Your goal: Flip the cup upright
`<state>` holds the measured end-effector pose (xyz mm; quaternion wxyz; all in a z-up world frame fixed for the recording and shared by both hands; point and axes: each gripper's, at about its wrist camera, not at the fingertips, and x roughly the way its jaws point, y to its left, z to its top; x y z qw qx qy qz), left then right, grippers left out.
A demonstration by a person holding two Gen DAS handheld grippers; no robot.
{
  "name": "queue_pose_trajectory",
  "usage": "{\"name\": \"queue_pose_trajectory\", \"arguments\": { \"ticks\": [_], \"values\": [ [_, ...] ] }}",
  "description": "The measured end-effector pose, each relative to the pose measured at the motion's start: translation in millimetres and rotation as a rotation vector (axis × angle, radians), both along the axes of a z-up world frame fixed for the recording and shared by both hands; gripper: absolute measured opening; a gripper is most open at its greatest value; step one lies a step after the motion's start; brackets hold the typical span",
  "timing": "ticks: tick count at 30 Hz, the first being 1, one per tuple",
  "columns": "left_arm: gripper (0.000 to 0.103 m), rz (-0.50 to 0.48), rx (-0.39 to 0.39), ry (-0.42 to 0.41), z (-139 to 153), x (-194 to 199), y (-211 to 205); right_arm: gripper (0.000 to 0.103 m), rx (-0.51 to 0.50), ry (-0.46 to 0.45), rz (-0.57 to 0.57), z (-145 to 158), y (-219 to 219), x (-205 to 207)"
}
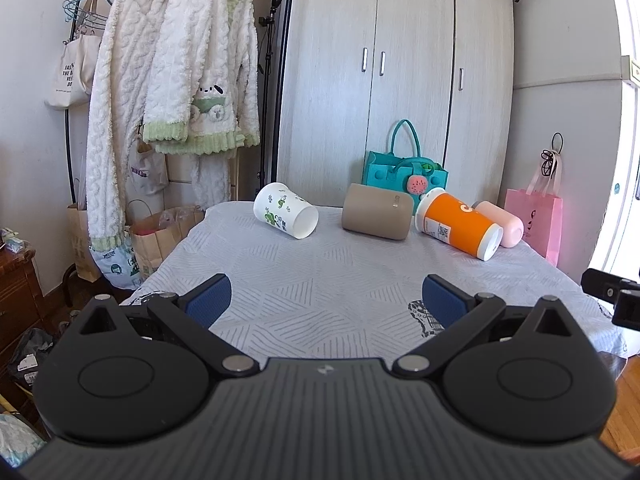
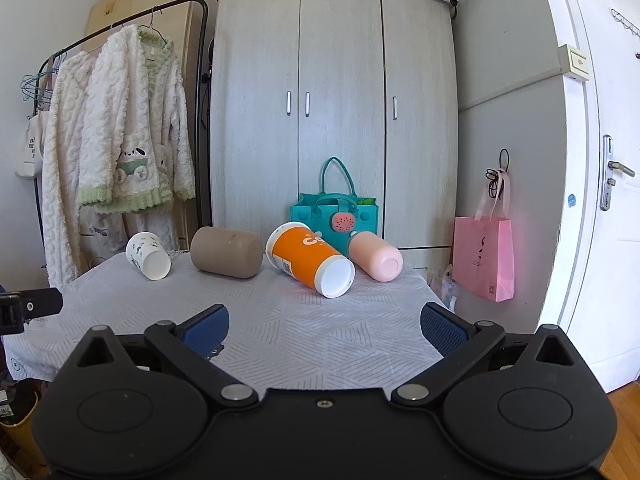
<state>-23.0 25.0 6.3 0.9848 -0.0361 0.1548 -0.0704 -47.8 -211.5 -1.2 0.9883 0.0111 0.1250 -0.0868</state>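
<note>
Several cups lie on their sides in a row at the far edge of a table under a grey patterned cloth [image 1: 320,280]: a white cup with green leaf print [image 1: 285,216] [image 2: 148,256], a tan cup [image 1: 377,216] [image 2: 226,252], an orange cup with a white base [image 1: 459,224] [image 2: 310,258], and a pink cup [image 1: 500,222] [image 2: 376,254]. My left gripper [image 1: 326,300] is open and empty over the near part of the table. My right gripper [image 2: 324,326] is open and empty, also well short of the cups.
A teal felt bag [image 1: 404,172] stands behind the cups against a grey wardrobe [image 1: 400,60]. A clothes rack with fluffy white robes [image 1: 168,92] stands left of the table. A pink paper bag [image 2: 484,256] hangs by the door on the right. Paper bags [image 1: 160,236] sit on the floor at left.
</note>
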Motion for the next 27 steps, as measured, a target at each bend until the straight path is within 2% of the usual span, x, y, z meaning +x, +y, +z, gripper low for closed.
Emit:
{"name": "queue_pose_trajectory", "arguments": {
  "ticks": [11,23,27],
  "values": [
    [0.103,0.029,0.005,0.051,-4.9,6.7,1.6,0.103,0.017,0.007,-0.012,-2.0,-2.1,2.8],
    [0.103,0.025,0.048,0.065,-5.5,4.7,-3.4,0.103,0.016,0.008,-0.009,-2.6,-1.2,2.6],
    [0.103,-0.002,0.027,0.097,-4.2,6.0,-3.2,0.103,0.015,0.013,-0.006,-3.6,-0.9,3.6]
  ]
}}
